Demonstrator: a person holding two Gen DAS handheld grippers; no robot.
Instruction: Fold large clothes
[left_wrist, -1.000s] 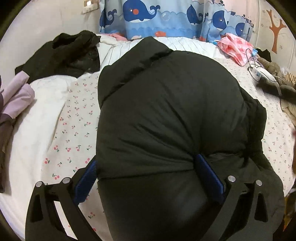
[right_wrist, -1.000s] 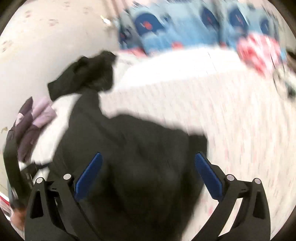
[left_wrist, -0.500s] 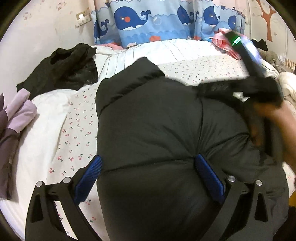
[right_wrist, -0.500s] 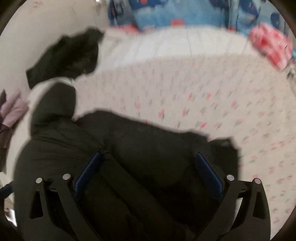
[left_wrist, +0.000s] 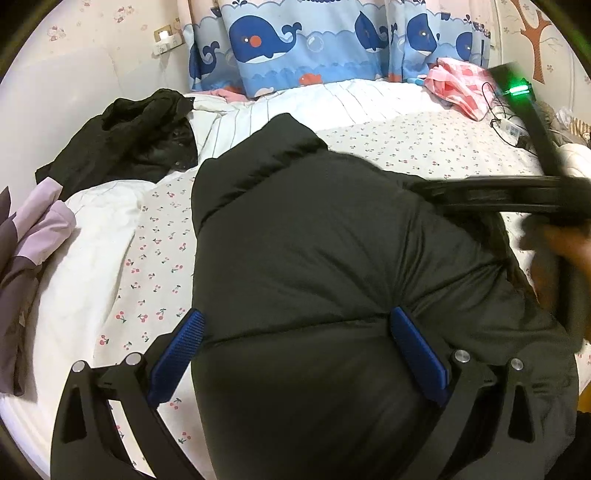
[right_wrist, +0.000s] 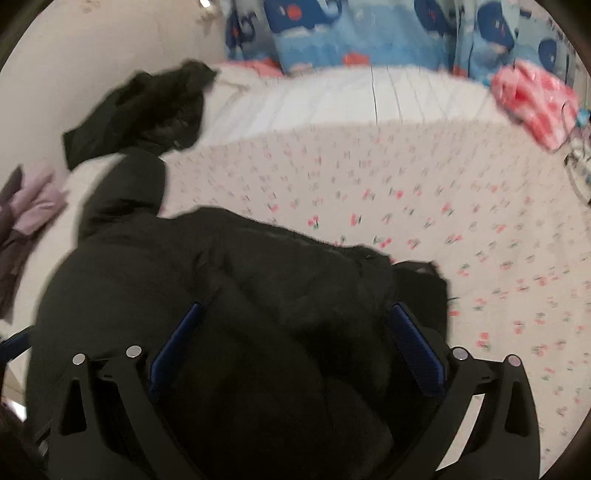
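A large black puffer jacket (left_wrist: 314, 258) lies on the cherry-print bedsheet (left_wrist: 155, 258), its collar pointing toward the far end. My left gripper (left_wrist: 293, 332) is open, its blue pads spread wide over the jacket's lower body. My right gripper (right_wrist: 293, 332) is also open and hovers above the jacket's right side (right_wrist: 258, 295), where a sleeve or flap lies bunched. The right gripper's body (left_wrist: 517, 192) crosses the right of the left wrist view, blurred.
A second black garment (left_wrist: 129, 140) lies at the far left of the bed. Purple clothes (left_wrist: 33, 236) sit at the left edge. A pink checked cloth (left_wrist: 461, 85) and cables (left_wrist: 506, 122) lie far right. Whale curtains (left_wrist: 314, 40) hang behind.
My right gripper swept in over the jacket's right side and now appears in the left wrist view. The left gripper drew back slightly; the jacket sits lower and flatter.
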